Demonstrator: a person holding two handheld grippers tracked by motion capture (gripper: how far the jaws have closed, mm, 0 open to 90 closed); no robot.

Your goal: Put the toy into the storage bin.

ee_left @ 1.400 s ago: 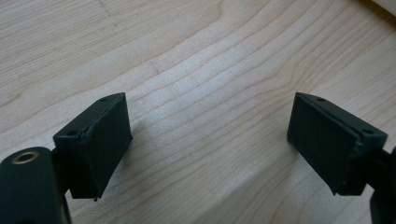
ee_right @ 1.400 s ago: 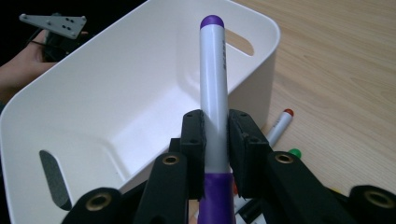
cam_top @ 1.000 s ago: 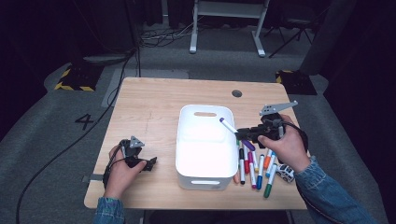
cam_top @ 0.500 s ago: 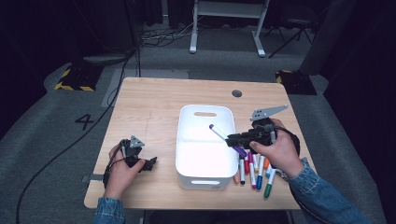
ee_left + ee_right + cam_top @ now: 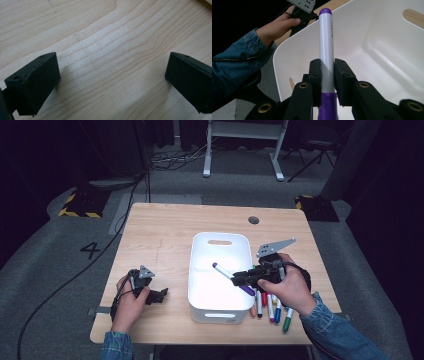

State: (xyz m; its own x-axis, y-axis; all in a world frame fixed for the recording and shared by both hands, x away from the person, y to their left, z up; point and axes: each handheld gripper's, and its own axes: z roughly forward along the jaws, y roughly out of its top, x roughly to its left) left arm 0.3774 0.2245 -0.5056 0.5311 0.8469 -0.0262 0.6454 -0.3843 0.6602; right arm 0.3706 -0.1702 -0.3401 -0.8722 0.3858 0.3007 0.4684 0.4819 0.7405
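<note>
My right gripper (image 5: 240, 280) is shut on a white marker with purple ends (image 5: 226, 272) and holds it slanted over the inside of a white bin (image 5: 193, 270). In the right gripper view the pads clamp the marker (image 5: 326, 37) at mid-barrel, its purple tip pointing over the bin's interior (image 5: 387, 37). A row of several coloured markers (image 5: 272, 307) lies on the table just right of the bin, under that hand. My left gripper (image 5: 159, 295) rests low at the table's left front; its jaws (image 5: 112, 75) stand wide open over bare wood.
The wooden table (image 5: 160, 235) has a round cable hole (image 5: 254, 220) at the back right. The bin has a slot handle (image 5: 220, 242) in its far wall. A person's other hand (image 5: 279, 25) with the left gripper sits beyond the bin's rim.
My right gripper has carried the purple marker leftward, from the bin's right rim to over its inside. The left gripper has stayed put.
</note>
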